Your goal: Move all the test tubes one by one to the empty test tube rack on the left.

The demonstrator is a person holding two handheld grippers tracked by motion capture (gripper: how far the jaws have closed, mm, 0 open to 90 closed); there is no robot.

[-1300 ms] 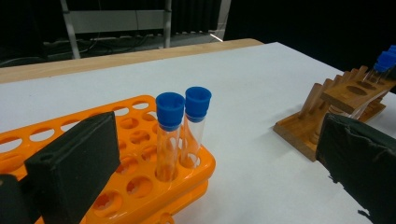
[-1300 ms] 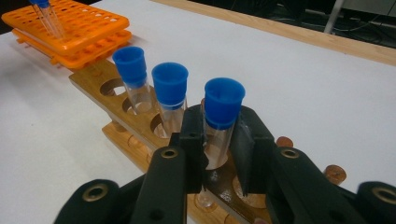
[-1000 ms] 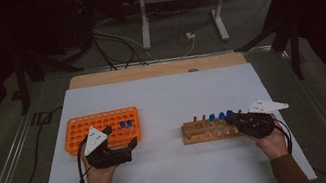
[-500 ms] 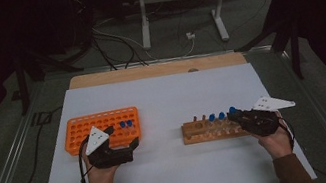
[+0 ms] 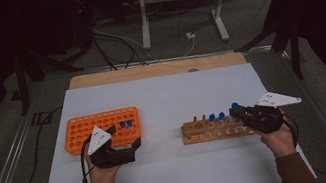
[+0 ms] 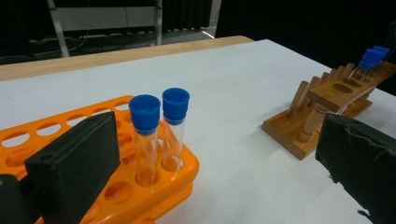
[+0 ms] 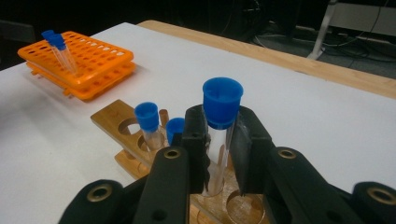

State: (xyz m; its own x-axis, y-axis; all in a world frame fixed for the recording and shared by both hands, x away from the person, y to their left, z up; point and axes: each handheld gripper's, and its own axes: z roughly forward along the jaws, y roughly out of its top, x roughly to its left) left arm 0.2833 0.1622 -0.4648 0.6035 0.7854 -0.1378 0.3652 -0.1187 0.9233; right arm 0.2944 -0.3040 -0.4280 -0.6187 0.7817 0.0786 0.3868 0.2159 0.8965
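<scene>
Blue is the colour of the cap on the glass tube (image 7: 219,135) that the right claw (image 7: 218,149) holds. Its two black jaws press on the tube from both sides, just under the cap. The tube stands upright, above the wooden rack (image 5: 216,129) on the right part of the white desk (image 5: 167,96). Two more tubes with blue caps (image 7: 148,122) stand in that rack, close beside the held one.

On the left part of the desk sits an orange rack (image 5: 101,129) with many round holes. Two tubes with blue caps (image 6: 159,133) stand side by side in holes at its corner. The left claw (image 5: 122,147) rests just in front of that orange rack. Its jaws are spread wide and hold nothing. One jaw is next to the orange rack and the two tubes stand between the jaws, farther off.
</scene>
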